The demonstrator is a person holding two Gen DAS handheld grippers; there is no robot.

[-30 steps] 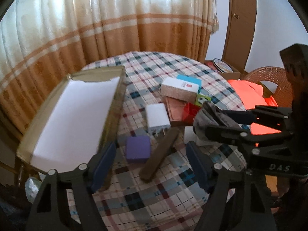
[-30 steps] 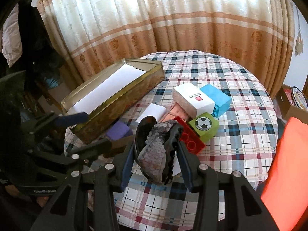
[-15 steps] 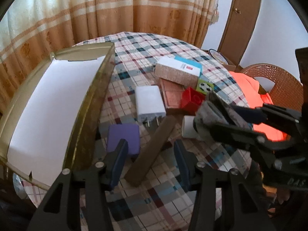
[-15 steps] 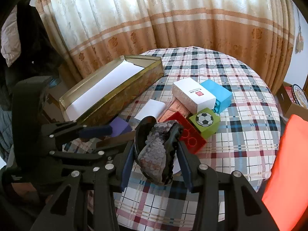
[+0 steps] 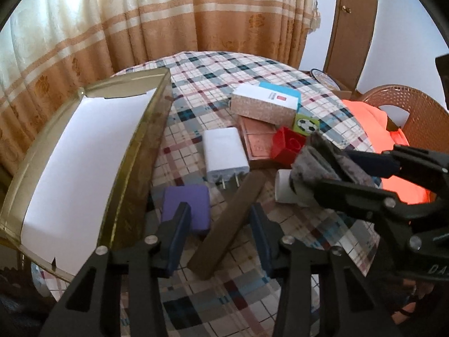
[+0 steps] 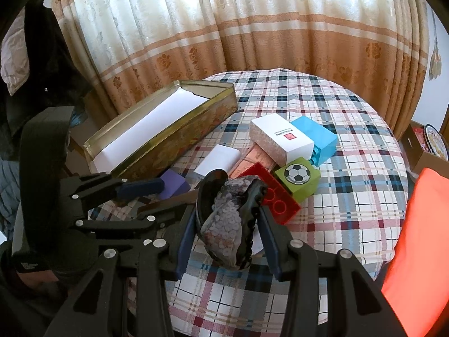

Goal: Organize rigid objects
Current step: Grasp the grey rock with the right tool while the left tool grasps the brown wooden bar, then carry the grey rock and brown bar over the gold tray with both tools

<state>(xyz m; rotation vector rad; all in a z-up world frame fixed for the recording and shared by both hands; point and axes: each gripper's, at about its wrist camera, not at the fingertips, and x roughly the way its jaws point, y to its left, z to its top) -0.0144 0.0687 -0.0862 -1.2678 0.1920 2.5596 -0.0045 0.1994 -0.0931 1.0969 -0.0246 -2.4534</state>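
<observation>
Tin box: a long gold tin [image 5: 132,151] lies open on the left of the round table [image 5: 331,112]. Inside it shows only a white sheet or liner [image 5: 81,157] covering the floor; none of the loose objects is in it.
Left gripper: the left gripper [image 5: 219,221] hovers low over the table beside the tin's near wall. Its jaws have just been closing and now stand part-way apart on either side of a dark brown bar [image 5: 230,221]. Whether the pads touch the bar cannot be told.
Brown bar: lies flat and slanted on the cloth, with a purple block [image 5: 190,199] just beside its left.
Right gripper: the right gripper [image 6: 227,224] is clamped on a small grey, bumpy shoe-like object [image 6: 227,219], held above the table's near edge.
White roll: a white cylinder [image 5: 283,185] sits under the held object, mostly hidden.
Loose cluster: a white charger [image 5: 224,154] with prongs toward the bar, a copper-pink flat tile [image 5: 258,143], a red brick [image 5: 286,146], a green football cube [image 6: 297,177], a white carton [image 6: 280,137] and a blue brick [image 6: 317,137] crowd together in mid-table.
Obstruction: the purple block and the charger lie between the bar and the tin wall.
Surroundings: a wicker chair [image 5: 421,112] with orange cloth [image 5: 373,123] stands at right.
</observation>
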